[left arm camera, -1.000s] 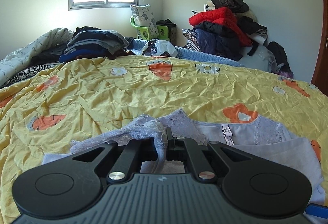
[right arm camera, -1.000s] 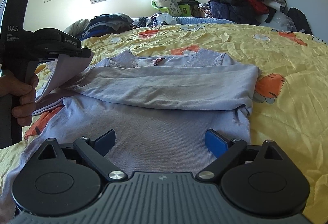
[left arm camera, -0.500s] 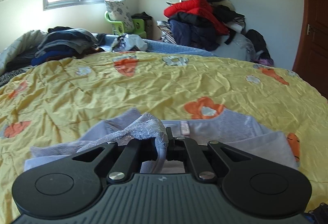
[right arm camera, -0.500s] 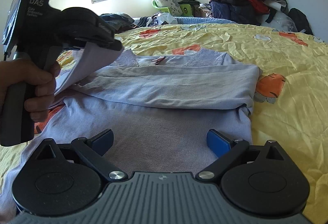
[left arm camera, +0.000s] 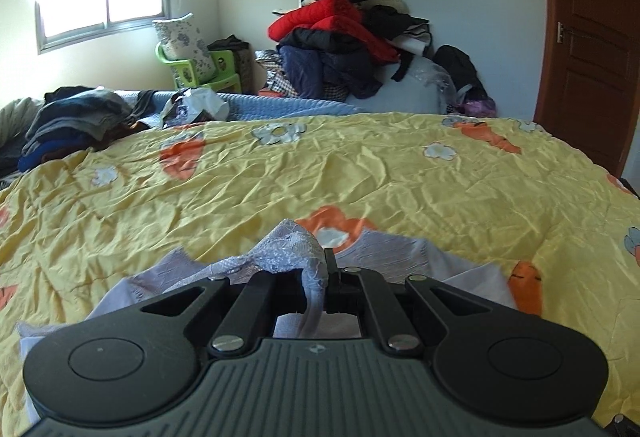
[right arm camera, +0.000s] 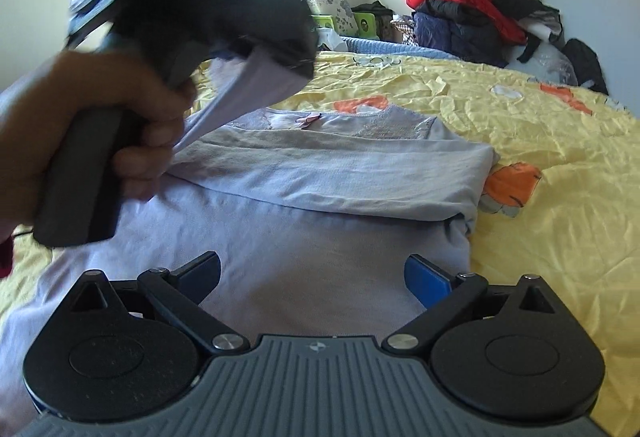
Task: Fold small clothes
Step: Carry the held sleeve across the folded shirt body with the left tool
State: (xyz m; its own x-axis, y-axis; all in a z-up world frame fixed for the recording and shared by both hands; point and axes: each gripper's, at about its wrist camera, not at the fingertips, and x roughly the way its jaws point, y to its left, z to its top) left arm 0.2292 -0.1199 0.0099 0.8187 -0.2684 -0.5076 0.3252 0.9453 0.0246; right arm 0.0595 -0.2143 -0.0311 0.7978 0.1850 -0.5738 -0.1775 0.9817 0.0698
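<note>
The lilac top [right arm camera: 320, 197] lies spread on the yellow quilt [right arm camera: 540, 157] with its neckline toward the far side of the bed, where a small pink bow [right arm camera: 308, 119] sits at the collar. One sleeve is folded across the chest as a horizontal band that ends at the garment's right edge. The left gripper [left arm camera: 320, 277] has its jaws pressed together on a lace-trimmed edge of the top [left arm camera: 288, 249], and the pinched fabric bunches up over the fingertips. In the right wrist view the same gripper [right arm camera: 280, 57] appears raised above the garment's left side, blurred, with a sheet of lilac cloth hanging taut from it down to the shirt body. The person's left hand [right arm camera: 100, 125] is wrapped around its handle. The right gripper [right arm camera: 312, 273] stands with its jaws spread wide, the blue pads [right arm camera: 424, 277] well apart and nothing between them; it hovers low over the lower body of the top, and contact with the cloth cannot be determined. At the far corner of the room a heap of clothes [left arm camera: 344, 41] with a red jacket is piled against the wall. A green plastic chair [left arm camera: 200, 69] holds a patterned cushion below the window [left arm camera: 100, 13], and a brown door [left arm camera: 592, 37] stands at the right. Folded dark garments [left arm camera: 76, 117] are stacked at the bed's far left.
</note>
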